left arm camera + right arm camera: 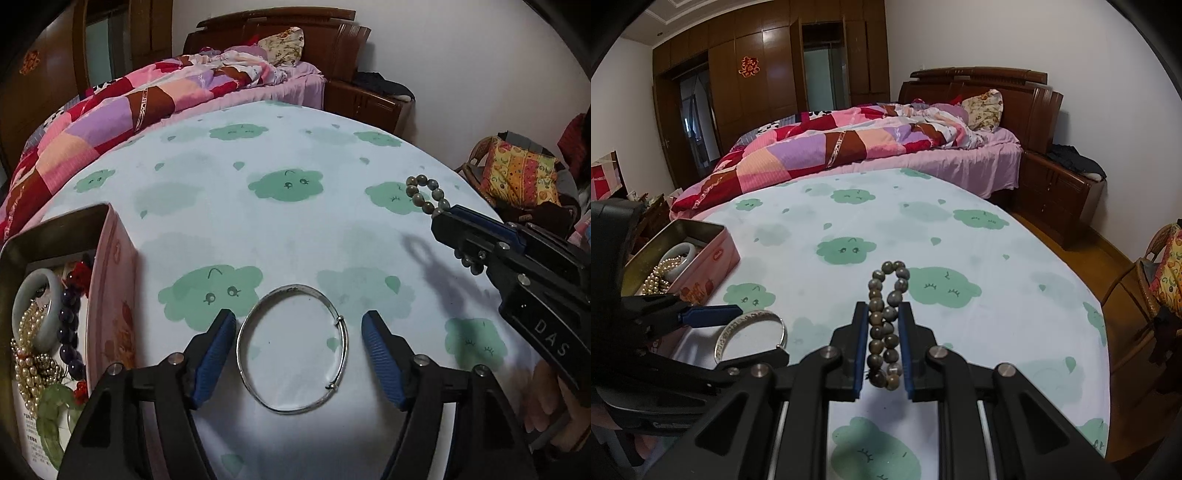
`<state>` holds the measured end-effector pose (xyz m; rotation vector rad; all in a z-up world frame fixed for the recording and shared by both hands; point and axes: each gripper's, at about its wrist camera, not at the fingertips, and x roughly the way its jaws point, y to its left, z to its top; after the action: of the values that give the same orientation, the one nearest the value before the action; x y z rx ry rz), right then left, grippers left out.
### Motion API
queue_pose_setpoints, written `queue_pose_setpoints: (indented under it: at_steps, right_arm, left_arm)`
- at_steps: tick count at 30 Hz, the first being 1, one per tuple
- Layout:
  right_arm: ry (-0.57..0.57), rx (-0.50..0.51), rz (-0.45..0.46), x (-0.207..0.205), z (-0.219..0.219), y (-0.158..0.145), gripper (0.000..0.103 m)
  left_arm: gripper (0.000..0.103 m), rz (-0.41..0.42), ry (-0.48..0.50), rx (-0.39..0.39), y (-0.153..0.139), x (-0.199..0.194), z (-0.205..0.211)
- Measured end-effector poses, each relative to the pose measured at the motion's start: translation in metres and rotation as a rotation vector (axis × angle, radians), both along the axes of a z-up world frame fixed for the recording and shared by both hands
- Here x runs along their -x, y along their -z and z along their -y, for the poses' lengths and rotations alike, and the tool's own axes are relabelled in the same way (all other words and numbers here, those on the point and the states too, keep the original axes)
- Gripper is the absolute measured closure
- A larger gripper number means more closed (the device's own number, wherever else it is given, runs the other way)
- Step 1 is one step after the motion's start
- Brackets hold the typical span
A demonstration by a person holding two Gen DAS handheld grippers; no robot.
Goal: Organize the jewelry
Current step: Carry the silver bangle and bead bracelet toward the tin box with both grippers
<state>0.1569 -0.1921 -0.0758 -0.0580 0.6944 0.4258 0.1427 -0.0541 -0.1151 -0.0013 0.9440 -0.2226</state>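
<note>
A: Silver bangle point(292, 349) flat on the cloud-print tablecloth point(280, 229), lying between the left gripper point(298, 330) fingers. Jaws spread wide, blue pads point(214, 360) close to either side of it; touching or not, cannot tell.

B: Right gripper point(883, 345)?

A: Jaws closed on a brown bead bracelet point(885, 321), held off the table, one loop poking out past the tips.

B: Tin?

A: Pink tin point(110, 295) at the left gripper's left, lid off. Pearls point(31, 354), a pale jade bangle point(38, 299) and dark beads point(70, 332) inside.
</note>
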Motion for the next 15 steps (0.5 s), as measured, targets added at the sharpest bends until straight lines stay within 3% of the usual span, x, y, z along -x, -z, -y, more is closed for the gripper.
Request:
queue_pose_setpoints:
  at_steps: [3,4,5,6,7,8,10,15]
  right_arm:
    - [0.0,0.0,0.004,0.0,0.0,-0.001,0.084]
    - [0.0,0.002,0.005,0.001,-0.001,0.0,0.084]
    - [-0.001,0.004,0.005,0.001,-0.001,0.0,0.084]
    - [-0.002,0.004,0.006,0.001,-0.001,0.0,0.084]
    - [-0.002,0.002,0.009,0.001,-0.001,0.0,0.084]
    - [-0.004,-0.001,0.013,0.002,-0.001,0.0,0.084]
    - [-0.011,-0.005,0.025,0.004,-0.003,-0.002,0.084]
    - [-0.019,-0.006,0.031,0.007,-0.006,-0.003,0.084]
  left_arm:
    - [0.032,-0.003,0.016,0.011,-0.001,0.006,0.0]
    - [0.035,-0.001,0.023,0.019,-0.001,0.01,0.0]
    - [0.044,0.009,0.03,0.007,-0.001,0.014,0.0]
    - [0.044,0.009,0.037,0.009,-0.002,0.015,0.0]
    - [0.059,0.007,0.039,0.024,-0.003,0.016,-0.002]
    - [0.099,-0.002,0.045,0.018,-0.004,0.016,-0.003]
    - [0.099,-0.02,0.066,0.067,-0.005,0.016,-0.005]
    - [0.099,0.019,0.082,0.065,-0.015,0.024,-0.002]
